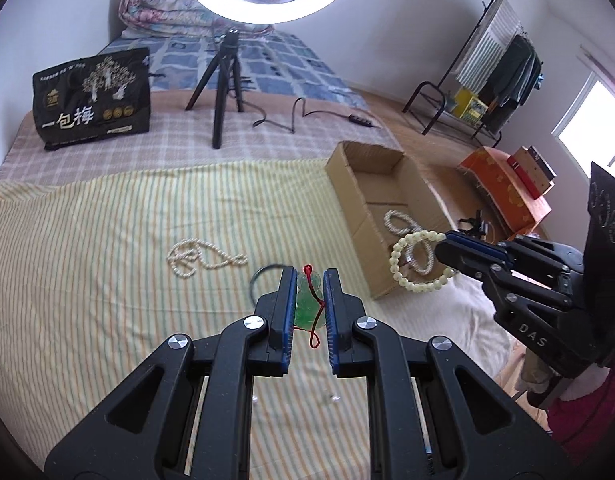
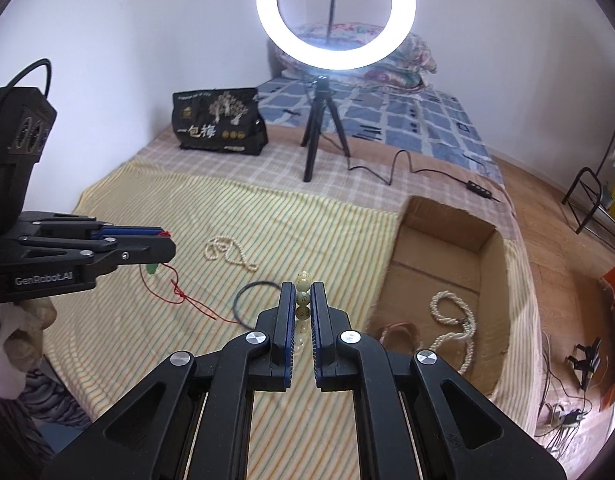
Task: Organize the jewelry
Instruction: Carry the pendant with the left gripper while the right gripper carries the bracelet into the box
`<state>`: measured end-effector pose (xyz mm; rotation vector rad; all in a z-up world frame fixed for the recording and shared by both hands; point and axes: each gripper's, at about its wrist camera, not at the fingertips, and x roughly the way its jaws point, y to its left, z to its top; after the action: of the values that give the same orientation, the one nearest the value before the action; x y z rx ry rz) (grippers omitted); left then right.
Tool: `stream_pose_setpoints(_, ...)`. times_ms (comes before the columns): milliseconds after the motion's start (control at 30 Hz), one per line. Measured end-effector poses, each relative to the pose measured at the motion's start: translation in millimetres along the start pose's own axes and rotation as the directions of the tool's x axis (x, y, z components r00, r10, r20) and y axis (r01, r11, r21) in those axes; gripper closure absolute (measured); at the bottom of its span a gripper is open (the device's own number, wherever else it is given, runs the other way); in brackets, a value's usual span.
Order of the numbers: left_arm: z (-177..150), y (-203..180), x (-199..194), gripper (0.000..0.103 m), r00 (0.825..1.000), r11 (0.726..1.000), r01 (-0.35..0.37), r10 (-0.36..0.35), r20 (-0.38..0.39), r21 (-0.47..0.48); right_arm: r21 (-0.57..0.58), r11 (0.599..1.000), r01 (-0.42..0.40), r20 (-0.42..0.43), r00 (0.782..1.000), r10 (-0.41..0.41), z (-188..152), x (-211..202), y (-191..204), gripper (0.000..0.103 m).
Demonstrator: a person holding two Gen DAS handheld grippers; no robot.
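My left gripper (image 1: 310, 276) is shut on a green pendant (image 1: 306, 307) with a red cord (image 2: 187, 300) trailing down toward the striped cloth (image 1: 107, 280). My right gripper (image 2: 303, 290) is shut on a pale bead bracelet (image 1: 407, 264), which hangs as a loop above the front edge of the open cardboard box (image 1: 349, 168). Inside the box lies a white pearl strand (image 2: 453, 320). On the cloth rest a white pearl necklace (image 1: 203, 258) and a thin dark ring (image 2: 247, 300). Both grippers hover above the bed.
A ring light on a black tripod (image 1: 223, 80) stands behind the cloth, its cable (image 1: 291, 116) snaking right. A black printed bag (image 1: 93, 98) sits at the back left. A clothes rack (image 1: 487, 76) and an orange box (image 1: 503, 184) are on the floor to the right.
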<state>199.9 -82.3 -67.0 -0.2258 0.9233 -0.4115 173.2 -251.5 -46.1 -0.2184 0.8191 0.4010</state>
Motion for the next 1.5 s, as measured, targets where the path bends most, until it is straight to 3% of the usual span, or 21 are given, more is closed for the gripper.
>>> stream_pose_setpoints(433,25,-56,17,0.091,0.995,0.995,0.096,-0.098,0.036,0.031,0.124,0.990,0.073,0.044,0.996,-0.079,5,-16,-68,0.097)
stream_pose_setpoints(900,45,-102,62,0.091,0.988,0.987,0.148,-0.150,0.023,0.058,0.195,0.972,0.130,0.028,0.990,-0.138,11,5,-130,0.097)
stream_pose_setpoints(1500,55,-125,124,0.091,0.996,0.991,0.087,-0.089,0.007,0.104,0.279,0.955,0.095,0.008,0.995,-0.101,11,50,-179,0.097)
